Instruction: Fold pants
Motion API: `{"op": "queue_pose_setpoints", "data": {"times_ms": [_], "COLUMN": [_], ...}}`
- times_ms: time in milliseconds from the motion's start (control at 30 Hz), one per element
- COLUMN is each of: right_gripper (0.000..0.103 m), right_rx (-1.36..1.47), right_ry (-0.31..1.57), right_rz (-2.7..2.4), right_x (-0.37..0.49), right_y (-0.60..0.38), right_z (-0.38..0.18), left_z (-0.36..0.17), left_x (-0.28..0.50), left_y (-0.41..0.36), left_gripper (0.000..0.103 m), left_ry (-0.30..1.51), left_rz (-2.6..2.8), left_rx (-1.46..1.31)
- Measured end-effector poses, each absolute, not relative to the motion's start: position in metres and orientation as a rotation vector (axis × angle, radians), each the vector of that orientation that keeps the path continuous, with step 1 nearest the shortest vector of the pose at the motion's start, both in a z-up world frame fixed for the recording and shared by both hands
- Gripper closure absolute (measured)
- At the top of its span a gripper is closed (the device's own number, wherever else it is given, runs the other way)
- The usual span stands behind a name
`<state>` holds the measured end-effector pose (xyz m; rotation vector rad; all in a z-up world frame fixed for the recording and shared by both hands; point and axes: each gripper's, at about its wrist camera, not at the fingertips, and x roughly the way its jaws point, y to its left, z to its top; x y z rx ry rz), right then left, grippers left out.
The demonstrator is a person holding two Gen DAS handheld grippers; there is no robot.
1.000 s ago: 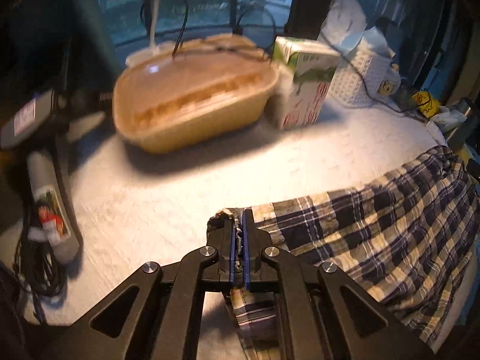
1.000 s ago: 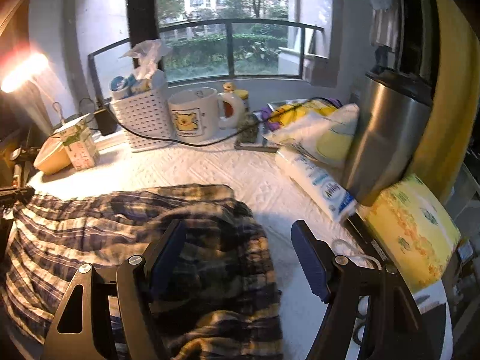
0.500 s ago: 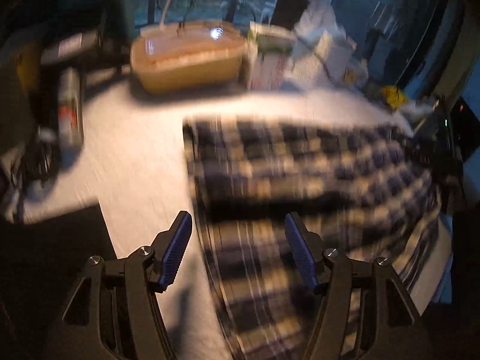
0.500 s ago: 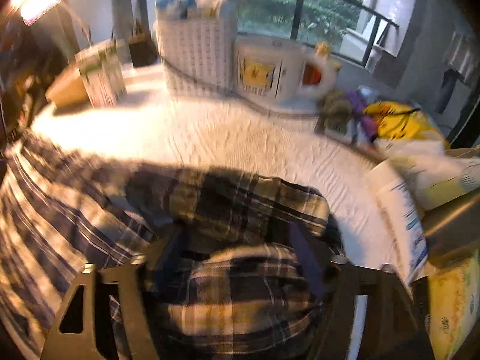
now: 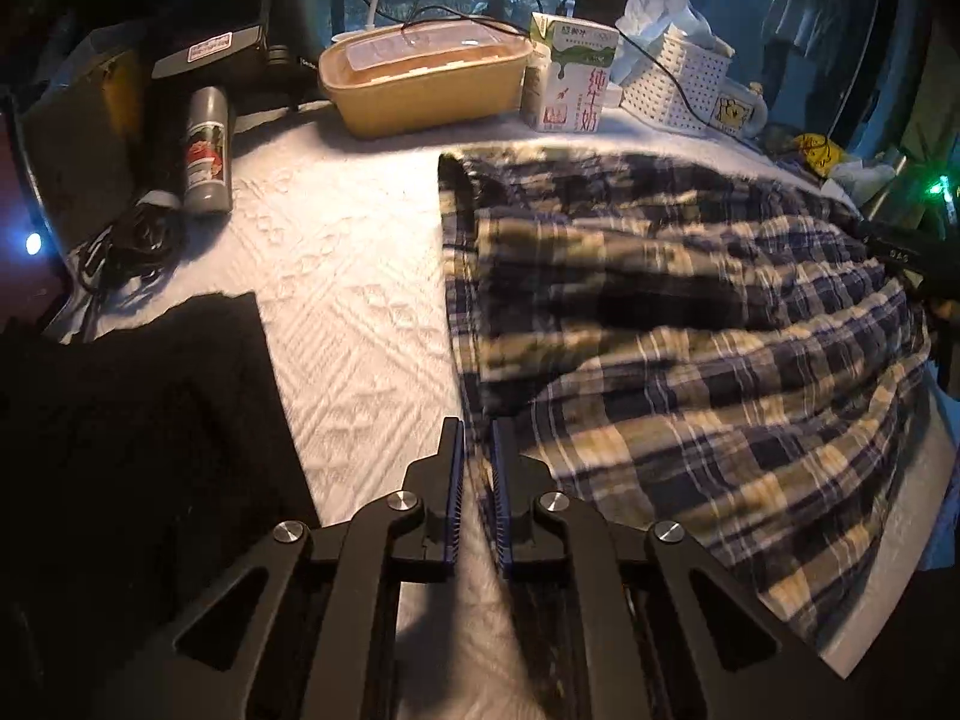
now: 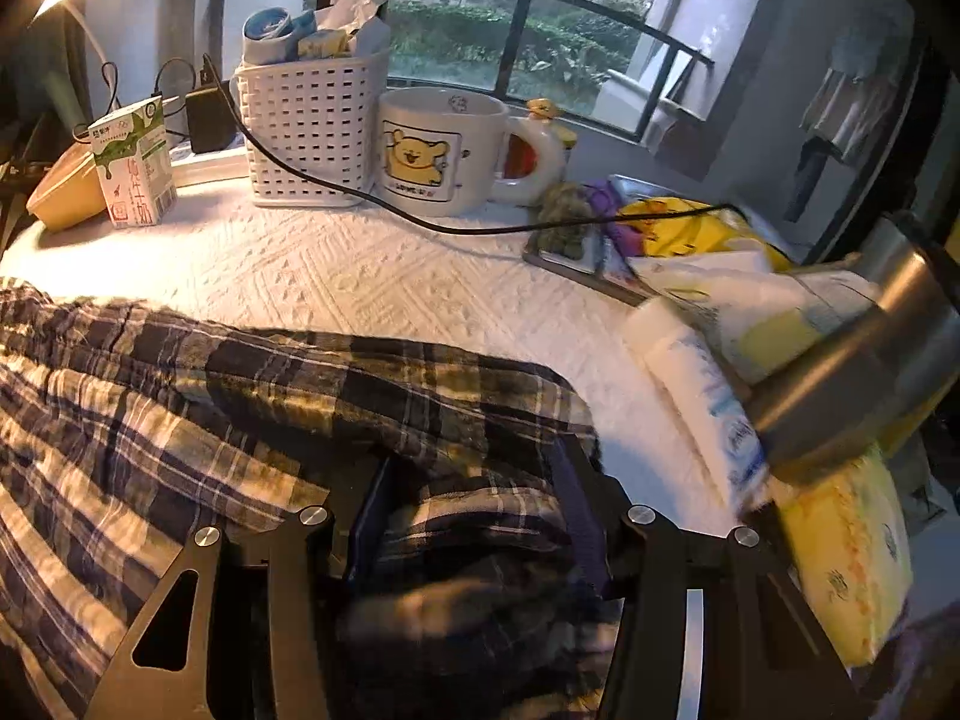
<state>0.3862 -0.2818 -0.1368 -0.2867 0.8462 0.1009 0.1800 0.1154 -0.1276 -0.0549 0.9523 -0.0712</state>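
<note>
The plaid pants lie on the white textured cloth, folded over with the upper layer bunched. My left gripper is nearly shut, its pads pinching the near left edge of the pants. In the right wrist view the pants fill the lower left. My right gripper is open, its jaws straddling a bunched fold of the fabric at the right end; the cloth drapes over the fingers.
A tan lidded container, milk carton, white basket and bear mug stand along the back. A spray can and cables lie left. A black garment lies near left. Metal kettle and packets sit right.
My left gripper let go, opened wide, moved to the pants' near left edge and closed on it. My right gripper moved down over the bunched right end.
</note>
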Motion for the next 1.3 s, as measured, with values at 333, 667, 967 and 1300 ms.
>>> {"op": "queue_pose_setpoints", "data": {"times_ms": [333,667,967,1300], "right_gripper": [0.034,0.034,0.034,0.032], "right_rx": [-0.152,-0.124,-0.085,-0.081], "right_ry": [0.754,0.781,0.813,0.83], "right_rz": [0.121,0.28,0.269,0.258], "right_x": [0.325,0.306,0.316,0.318], "right_y": [-0.311,-0.265,-0.274,-0.282], "right_z": [-0.103,-0.119,-0.133,-0.141], "left_z": [-0.06,-0.116,-0.119,-0.076], "left_x": [0.183,0.276,0.303,0.299], "left_y": [0.1,0.057,0.083,0.088], "left_gripper": [0.095,0.095,0.094,0.084], "left_ry": [0.795,1.012,0.969,0.889], "left_rz": [-0.235,-0.274,-0.147,-0.137], "left_rx": [-0.046,0.068,0.1,0.027]}}
